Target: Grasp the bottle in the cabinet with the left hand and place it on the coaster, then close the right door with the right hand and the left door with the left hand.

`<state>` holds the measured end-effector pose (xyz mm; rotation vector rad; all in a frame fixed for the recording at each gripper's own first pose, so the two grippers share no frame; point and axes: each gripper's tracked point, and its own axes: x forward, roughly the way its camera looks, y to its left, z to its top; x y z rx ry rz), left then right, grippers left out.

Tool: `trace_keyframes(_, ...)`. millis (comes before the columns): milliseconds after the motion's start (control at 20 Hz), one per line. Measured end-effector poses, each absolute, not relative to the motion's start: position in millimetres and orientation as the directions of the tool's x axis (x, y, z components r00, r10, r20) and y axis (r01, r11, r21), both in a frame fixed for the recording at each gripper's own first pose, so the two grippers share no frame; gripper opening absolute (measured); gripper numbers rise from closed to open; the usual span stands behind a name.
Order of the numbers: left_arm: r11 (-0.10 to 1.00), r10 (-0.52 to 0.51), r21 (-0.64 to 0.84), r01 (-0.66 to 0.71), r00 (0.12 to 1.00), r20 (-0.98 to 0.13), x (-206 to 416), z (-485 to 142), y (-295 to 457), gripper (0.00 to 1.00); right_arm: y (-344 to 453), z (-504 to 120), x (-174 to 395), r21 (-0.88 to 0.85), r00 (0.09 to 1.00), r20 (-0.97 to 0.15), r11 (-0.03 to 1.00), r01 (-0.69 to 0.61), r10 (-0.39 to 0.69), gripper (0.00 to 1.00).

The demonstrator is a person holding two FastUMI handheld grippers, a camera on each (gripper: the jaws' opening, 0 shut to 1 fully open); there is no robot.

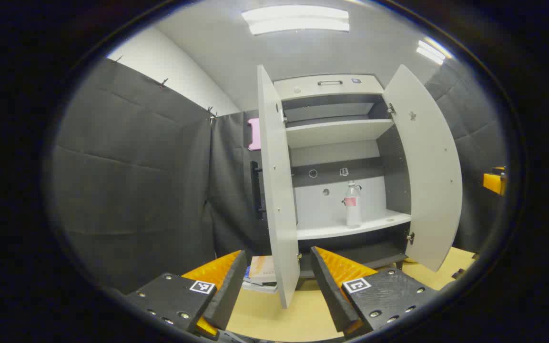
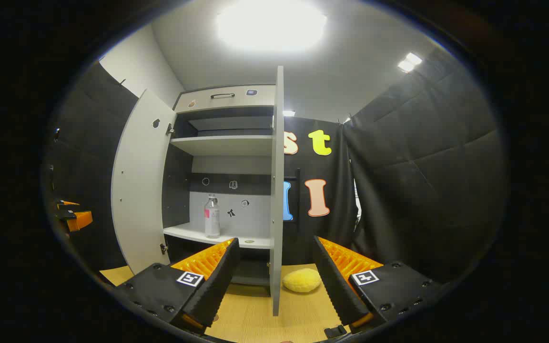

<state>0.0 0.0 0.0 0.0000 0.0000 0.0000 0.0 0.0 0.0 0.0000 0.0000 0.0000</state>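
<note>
- We find the water bottle standing upright on the lower shelf of the open cabinet; long axis vertical, cap up, pink label band near its shoulder.
- From the left gripper, the bottle lies ahead, above and somewhat right of the gap between the fingers, well apart.
- The left door stands edge-on almost in line with that gap, between the left gripper and the shelf; we judge the approach must pass to its right.
- Left gripper: fingers spread wide, nothing between them, held low over the wooden table.
- Right gripper: likewise spread and empty, facing the edge of the right door; the bottle sits up-left of it.
- We cannot make out a coaster.
</note>
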Motion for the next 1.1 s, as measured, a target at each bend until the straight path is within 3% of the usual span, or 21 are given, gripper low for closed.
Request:
trace_keyframes(50, 1.000, 0.002, -0.001, -0.002, 1.000, 0.001, -0.4, -1.0, 0.6, 0.89, 0.4, 0.6, 0.7, -0.001, 1.000, 0.001, 1.000, -0.004, 0.004, 0.97)
trace_keyframes(100, 1.000, 0.003, -0.002, -0.003, 1.000, 0.001, -0.7, -0.4, 0.7, 0.82, 0.5, 0.5, 0.9, -0.002, 1.000, 0.002, 1.000, -0.005, 0.005, 0.97)
trace_keyframes(300, 1.000, 0.002, -0.007, -0.002, 1.000, 0.009, -2.5, 1.4, 0.5, 0.82, -1.3, 0.6, 0.0, -0.008, 1.000, 0.005, 1.000, -0.007, 0.007, 0.97)
trace_keyframes(350, 1.000, 0.001, -0.008, -0.001, 1.000, 0.012, -3.5, 1.3, -0.1, 0.89, -1.8, 0.5, -0.7, -0.009, 1.000, 0.004, 1.000, -0.006, 0.006, 0.97)
trace_keyframes(400, 1.000, 0.000, -0.008, 0.000, 1.000, 0.012, -4.4, 1.7, -0.5, 0.82, -3.2, -0.1, -1.3, -0.010, 1.000, 0.005, 1.000, -0.005, 0.005, 0.97)
trace_keyframes(550, 1.000, -0.006, -0.007, 0.006, 1.000, 0.011, -5.5, 2.3, -1.6, 0.82, -5.8, 0.1, -3.7, -0.007, 1.000, 0.005, 1.000, -0.002, 0.002, 0.97)
trace_keyframes(600, 1.000, -0.008, -0.006, 0.008, 1.000, 0.013, -5.6, 4.0, -1.9, 0.89, -6.8, -0.3, -4.6, -0.005, 1.000, 0.005, 1.000, -0.002, 0.002, 0.97)
trace_keyframes(650, 1.000, -0.012, -0.004, 0.012, 1.000, 0.014, -7.0, 5.2, -2.9, 0.82, -8.0, 0.0, -5.2, -0.003, 1.000, 0.005, 1.000, -0.001, 0.001, 0.97)
trace_keyframes(750, 1.000, -0.017, -0.002, 0.017, 1.000, 0.018, -9.3, 8.3, -5.9, 0.82, -10.5, -1.5, -7.2, 0.001, 1.000, 0.005, 1.000, 0.001, -0.001, 0.97)
trace_keyframes(800, 1.000, -0.021, -0.005, 0.021, 1.000, 0.018, -9.6, 9.4, -7.8, 0.89, -11.6, -3.3, -8.2, 0.001, 1.000, 0.004, 1.000, 0.000, 0.000, 0.97)
trace_keyframes(1100, 0.998, -0.057, -0.038, 0.058, 0.998, 0.024, -6.1, 16.5, -43.3, 0.89, -21.3, -15.9, -13.6, -0.003, 1.000, -0.009, 1.000, -0.024, 0.024, 0.97)
